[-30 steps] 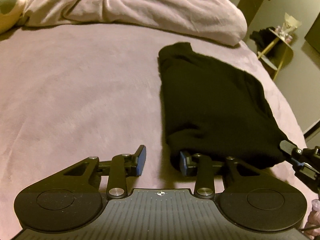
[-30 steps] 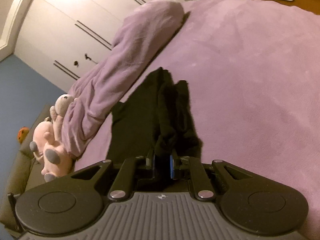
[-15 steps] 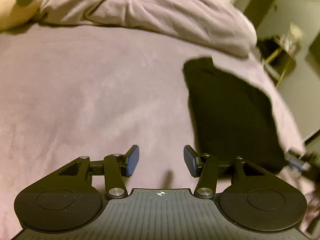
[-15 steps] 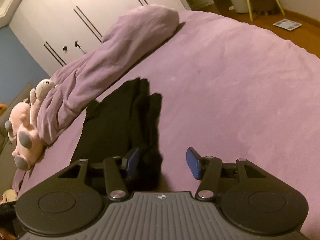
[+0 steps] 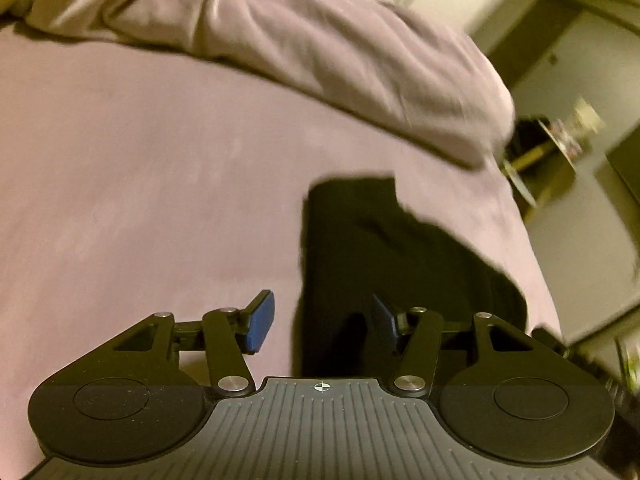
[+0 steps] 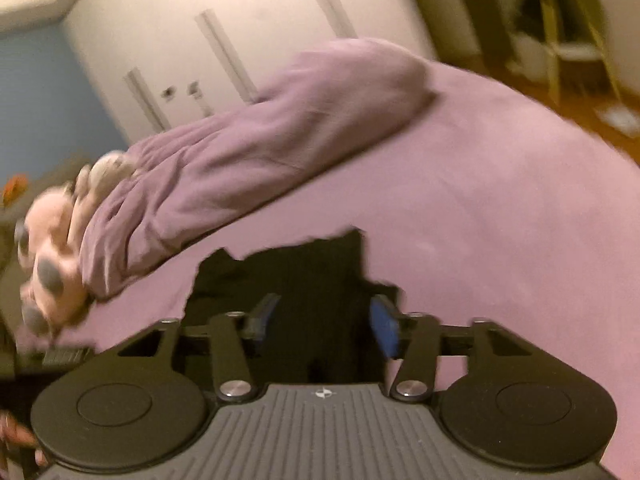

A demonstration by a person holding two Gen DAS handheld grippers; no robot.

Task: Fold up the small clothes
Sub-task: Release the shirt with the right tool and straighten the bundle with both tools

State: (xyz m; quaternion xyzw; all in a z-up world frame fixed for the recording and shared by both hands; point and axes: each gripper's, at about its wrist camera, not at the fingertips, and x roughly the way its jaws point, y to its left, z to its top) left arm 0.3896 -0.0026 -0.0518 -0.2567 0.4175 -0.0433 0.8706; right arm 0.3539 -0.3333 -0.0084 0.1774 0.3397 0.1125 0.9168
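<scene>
A black garment [image 5: 384, 256] lies folded in a long strip on the purple bed [image 5: 140, 184]. My left gripper [image 5: 320, 322] is open and empty, just above the garment's near left edge. In the right wrist view the same black garment [image 6: 304, 276] lies under my right gripper [image 6: 326, 322], which is open and empty over its near end. Both views are blurred by motion.
A rumpled purple duvet [image 5: 320, 48] lies along the far side of the bed and shows in the right wrist view [image 6: 248, 160] too. A pink plush toy [image 6: 52, 256] sits at the duvet's end. A yellow side table [image 5: 556, 156] stands beyond the bed's right edge.
My right gripper has let go of the garment and opened. Both grippers have pulled back and shifted; the garment now lies flat on the bed.
</scene>
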